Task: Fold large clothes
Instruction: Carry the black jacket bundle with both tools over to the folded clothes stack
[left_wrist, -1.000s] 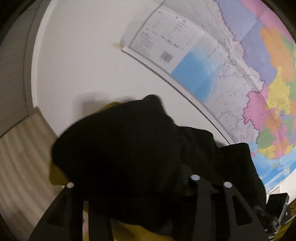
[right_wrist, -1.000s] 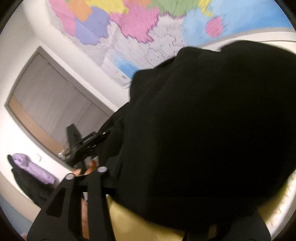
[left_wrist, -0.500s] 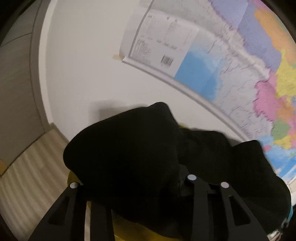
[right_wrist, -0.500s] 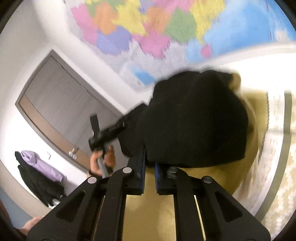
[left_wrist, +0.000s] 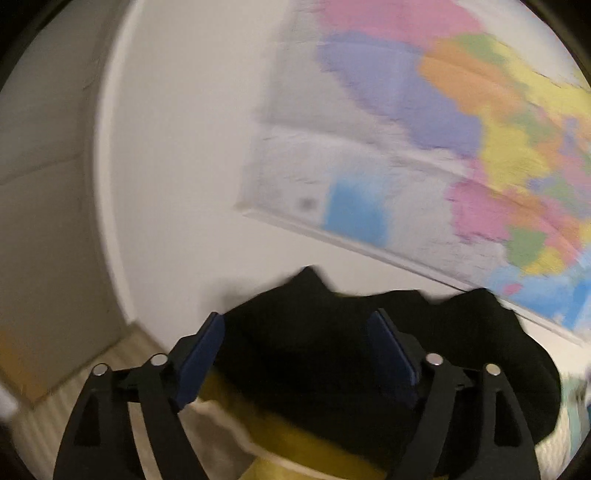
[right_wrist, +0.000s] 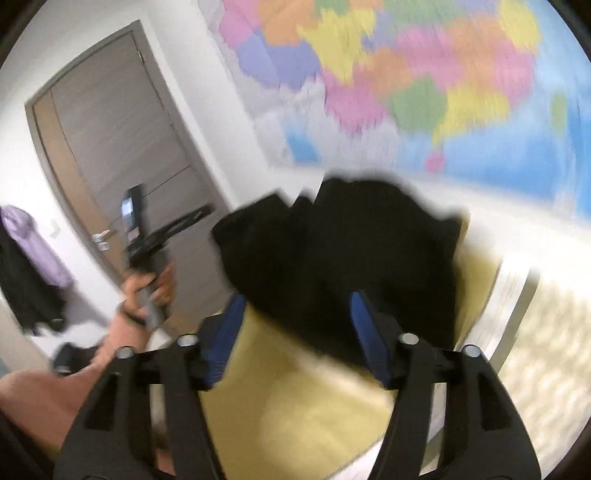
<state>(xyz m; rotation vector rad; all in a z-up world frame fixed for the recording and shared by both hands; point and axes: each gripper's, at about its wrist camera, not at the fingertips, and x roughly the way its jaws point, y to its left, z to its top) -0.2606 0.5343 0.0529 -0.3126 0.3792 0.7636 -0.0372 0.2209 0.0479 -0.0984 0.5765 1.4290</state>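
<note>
left wrist view looks forward between its spread fingers, close over a crumpled black garment (left_wrist: 332, 350), toward a colourful wall map (left_wrist: 461, 147). right wrist view, equally near, shares the garment (right_wrist: 351, 266) and map (right_wrist: 406, 74), facing a grey door (right_wrist: 122, 147).

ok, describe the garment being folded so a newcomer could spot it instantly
Start from the big colourful wall map. Below it, at the foot of the white wall, a yellow cloth covers the surface. The black garment lies bunched on that cloth, just past the open right gripper; it is the only dark, rumpled thing there, and shows no print.
</note>
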